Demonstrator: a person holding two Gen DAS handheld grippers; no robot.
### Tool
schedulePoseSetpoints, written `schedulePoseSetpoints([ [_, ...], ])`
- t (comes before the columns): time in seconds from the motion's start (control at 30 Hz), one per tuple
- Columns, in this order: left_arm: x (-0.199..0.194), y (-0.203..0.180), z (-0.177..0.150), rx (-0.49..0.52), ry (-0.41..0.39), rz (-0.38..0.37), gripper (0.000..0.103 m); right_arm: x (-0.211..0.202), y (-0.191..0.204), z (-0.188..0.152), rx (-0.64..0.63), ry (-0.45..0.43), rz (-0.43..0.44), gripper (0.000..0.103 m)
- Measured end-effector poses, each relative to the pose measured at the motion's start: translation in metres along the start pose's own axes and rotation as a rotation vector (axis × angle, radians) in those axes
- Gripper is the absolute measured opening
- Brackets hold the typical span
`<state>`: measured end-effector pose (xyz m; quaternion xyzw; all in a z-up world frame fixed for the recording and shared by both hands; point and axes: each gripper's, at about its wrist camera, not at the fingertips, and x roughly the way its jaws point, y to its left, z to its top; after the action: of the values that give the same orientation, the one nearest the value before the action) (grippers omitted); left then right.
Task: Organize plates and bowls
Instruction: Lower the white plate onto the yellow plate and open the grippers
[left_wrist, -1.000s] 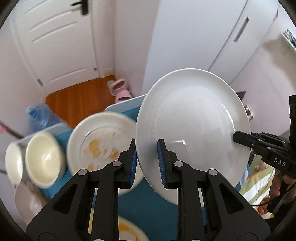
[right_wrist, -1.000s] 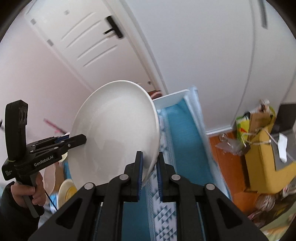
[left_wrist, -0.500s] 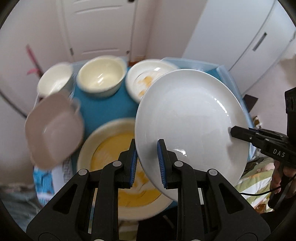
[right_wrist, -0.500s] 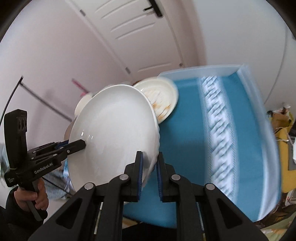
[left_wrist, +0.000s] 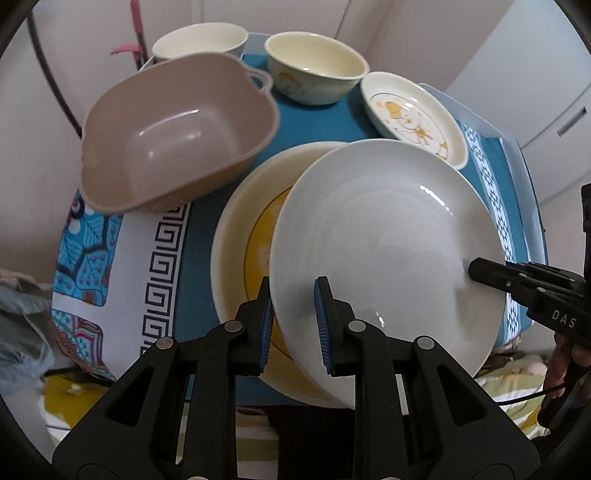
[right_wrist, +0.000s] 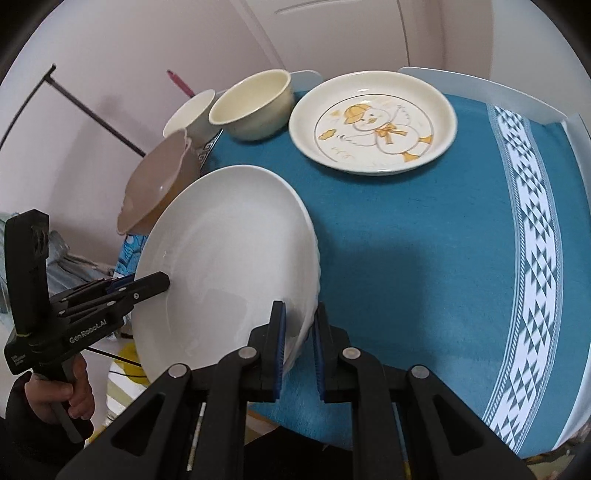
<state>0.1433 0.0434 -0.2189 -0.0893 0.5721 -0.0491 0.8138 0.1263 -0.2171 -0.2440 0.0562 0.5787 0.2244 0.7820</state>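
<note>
A plain white plate (left_wrist: 384, 240) (right_wrist: 229, 258) hangs tilted above the table, held on two sides. My left gripper (left_wrist: 293, 321) is shut on its near rim, and my right gripper (right_wrist: 298, 343) is shut on the opposite rim. Beneath it lies a large cream plate with a yellow centre (left_wrist: 243, 236), partly hidden. Farther back stand a cream duck plate (left_wrist: 410, 118) (right_wrist: 373, 122), a cream bowl (left_wrist: 316, 66) (right_wrist: 251, 105), a white bowl (left_wrist: 201, 42) (right_wrist: 190, 112) and a beige handled tub (left_wrist: 177, 133) (right_wrist: 162, 184).
The table wears a teal cloth (right_wrist: 424, 229) with a white patterned band (right_wrist: 528, 236) at the right. A person's hand (right_wrist: 62, 395) grips the left tool. Walls and a white door close in behind the table.
Both grippers carried the white plate from up by the wall down over the table; it now hangs above the large yellow plate. The grips stayed shut.
</note>
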Motion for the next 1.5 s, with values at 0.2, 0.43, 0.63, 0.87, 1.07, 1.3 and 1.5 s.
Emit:
schedulePoseSetpoints([
  [0.2,0.014,0.005,-0.003,-0.011,0.013,0.003,0.019,-0.001,0.001,0.004,-0.016,0.011,-0.01,0.013],
  [0.43,0.027,-0.008,0.0,0.049,0.021,0.077,0.019,0.004,0.002,0.012,-0.023,0.026,-0.03,0.013],
  [0.63,0.027,-0.015,0.0,0.089,0.025,0.135,0.019,0.008,0.002,0.013,-0.032,0.038,-0.037,0.013],
  [0.87,0.029,-0.027,0.001,0.155,0.018,0.212,0.019,0.012,0.003,0.014,-0.058,0.051,-0.043,0.013],
  [1.07,0.034,-0.048,0.001,0.226,0.009,0.33,0.019,0.017,0.012,0.016,-0.127,0.058,-0.072,0.013],
  [1.3,0.036,-0.063,-0.001,0.26,-0.003,0.397,0.019,0.02,0.018,0.018,-0.181,0.061,-0.101,0.014],
  [1.5,0.033,-0.064,-0.006,0.244,-0.013,0.392,0.019,0.023,0.024,0.018,-0.22,0.067,-0.13,0.014],
])
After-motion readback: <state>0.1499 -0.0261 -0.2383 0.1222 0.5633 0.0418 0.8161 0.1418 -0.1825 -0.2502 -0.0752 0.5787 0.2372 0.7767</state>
